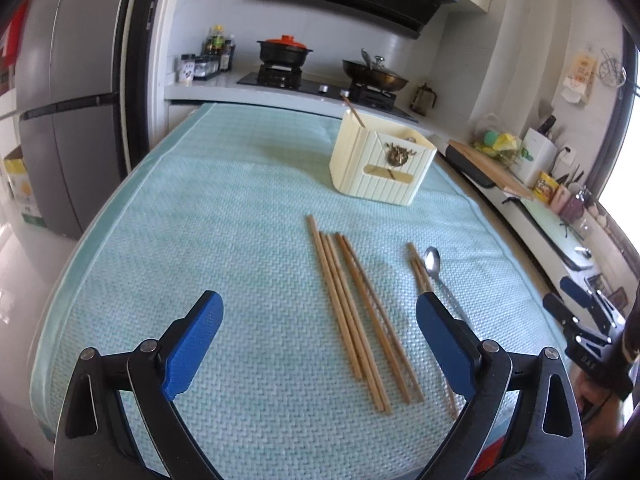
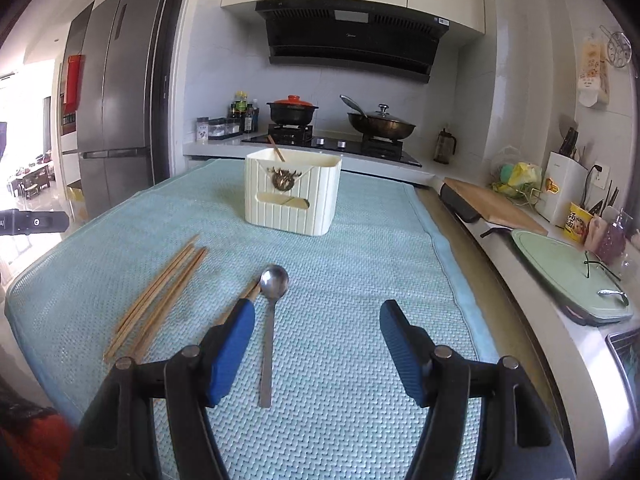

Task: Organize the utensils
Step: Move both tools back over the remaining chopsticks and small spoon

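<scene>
Left gripper (image 1: 320,328): spread, empty, above loose chopsticks (image 1: 352,304). Right gripper (image 2: 318,350): spread, empty, spoon (image 2: 272,308) between jaws. Step: approach. Next: pinch, carry to holder (image 2: 294,194).

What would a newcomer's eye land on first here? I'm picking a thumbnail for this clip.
Probably the bundle of wooden chopsticks lying loose on the pale blue mat, with a metal spoon just to their right. Behind them stands a cream utensil holder with one chopstick already poking out. The blue-padded left gripper and right gripper frame the bottom, both open and empty.
</scene>
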